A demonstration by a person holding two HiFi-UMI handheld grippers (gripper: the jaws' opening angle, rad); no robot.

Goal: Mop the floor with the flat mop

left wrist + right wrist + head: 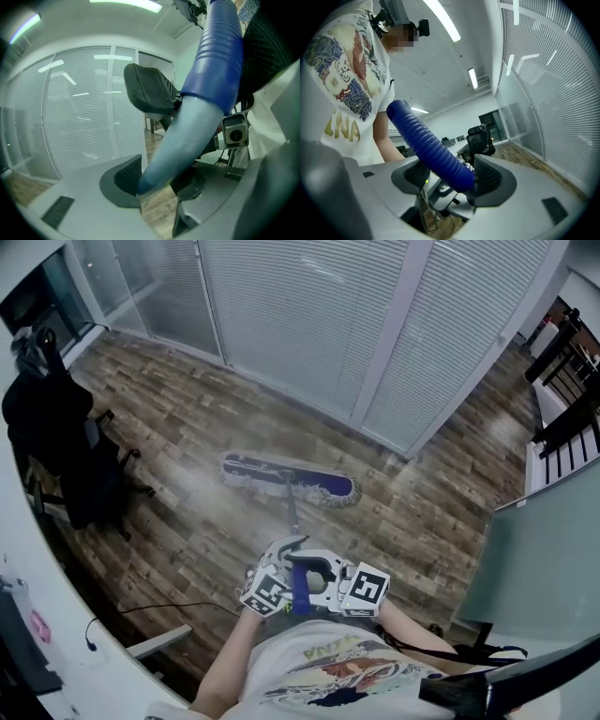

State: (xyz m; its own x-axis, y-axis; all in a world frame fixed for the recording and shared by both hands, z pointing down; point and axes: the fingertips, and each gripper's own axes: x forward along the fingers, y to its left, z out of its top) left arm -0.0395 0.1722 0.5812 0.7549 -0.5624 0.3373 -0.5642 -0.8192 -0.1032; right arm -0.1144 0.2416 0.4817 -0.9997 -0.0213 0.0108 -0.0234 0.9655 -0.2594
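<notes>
Close to my body, my left gripper (157,180) was clamped on the mop's smooth, pale pole (187,136). My right gripper (450,176) was clamped on the ribbed blue grip (426,140) above it. To mop well, I judged I should hold firmly, press the head flat and overlap each pass. Farther out, the long, fringed mop head (291,479) lay on the dark plank floor (187,427), short of the slatted blinds (300,315).

- An office: glass partition walls with closed slat blinds (309,324) stand beyond the left tongs (289,554).
- A black swivel chair (70,460) is well to their left, by a white desk (56,652).
- Past the right tongs (452,180) are more chairs (480,138) at desks, under ceiling strip lights (445,21).
</notes>
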